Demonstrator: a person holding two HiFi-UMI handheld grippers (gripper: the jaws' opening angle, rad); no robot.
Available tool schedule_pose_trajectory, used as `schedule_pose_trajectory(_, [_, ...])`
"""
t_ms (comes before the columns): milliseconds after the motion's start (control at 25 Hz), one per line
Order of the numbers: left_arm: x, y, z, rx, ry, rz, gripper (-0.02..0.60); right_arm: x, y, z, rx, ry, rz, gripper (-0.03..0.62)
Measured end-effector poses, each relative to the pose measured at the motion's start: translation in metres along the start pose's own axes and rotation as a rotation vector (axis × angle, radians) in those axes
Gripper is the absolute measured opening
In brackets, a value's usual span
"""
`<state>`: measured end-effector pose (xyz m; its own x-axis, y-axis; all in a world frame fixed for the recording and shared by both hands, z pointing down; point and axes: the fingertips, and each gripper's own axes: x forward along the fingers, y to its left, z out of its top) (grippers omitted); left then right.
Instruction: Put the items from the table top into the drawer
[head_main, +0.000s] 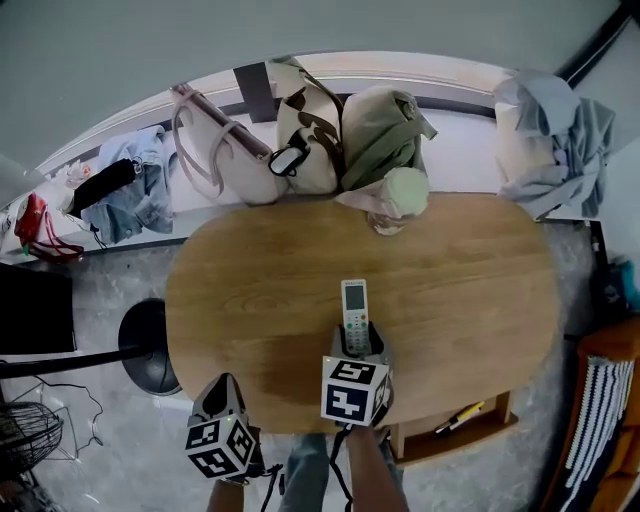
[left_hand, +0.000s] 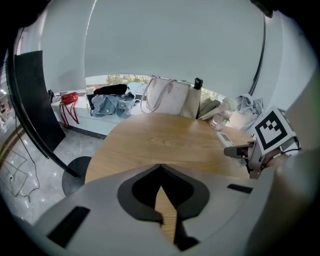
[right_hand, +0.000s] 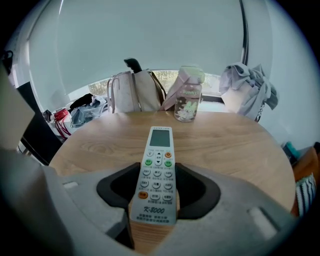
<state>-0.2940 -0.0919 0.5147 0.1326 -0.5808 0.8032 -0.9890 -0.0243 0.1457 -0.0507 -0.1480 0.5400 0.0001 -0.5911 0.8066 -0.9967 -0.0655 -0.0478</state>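
Observation:
A white remote control (head_main: 354, 305) with grey and green buttons sits lengthways between the jaws of my right gripper (head_main: 357, 345), near the front edge of the oval wooden table (head_main: 250, 290). In the right gripper view the remote (right_hand: 156, 170) is clamped at its lower half by my right gripper (right_hand: 156, 186), its screen end pointing away from me. My left gripper (head_main: 222, 395) hangs at the table's front left edge; in its own view my left gripper (left_hand: 160, 172) has its tips together and holds nothing. An open wooden drawer (head_main: 450, 428) shows under the table's front right, with a yellow pen inside.
A clear bottle with a pale green cap (head_main: 398, 198) stands at the table's far edge. Beige and olive bags (head_main: 300, 130) and clothes lie on the ledge behind. A black round stand base (head_main: 148, 345) is on the floor at left.

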Motion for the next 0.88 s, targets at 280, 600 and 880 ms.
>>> schedule_pose_trajectory(280, [-0.004, -0.037, -0.008, 0.035, 0.0, -0.034, -0.008, -0.023, -0.044, -0.014, 0.032, -0.006, -0.041, 0.221])
schedule_pose_trajectory(600, [-0.007, -0.085, -0.02, 0.073, -0.003, -0.081, -0.008, -0.052, -0.099, -0.035, 0.07, -0.012, -0.095, 0.221])
schedule_pose_trajectory(880, [-0.01, -0.126, -0.035, 0.108, 0.007, -0.121, -0.008, -0.076, -0.143, -0.053, 0.118, -0.016, -0.139, 0.221])
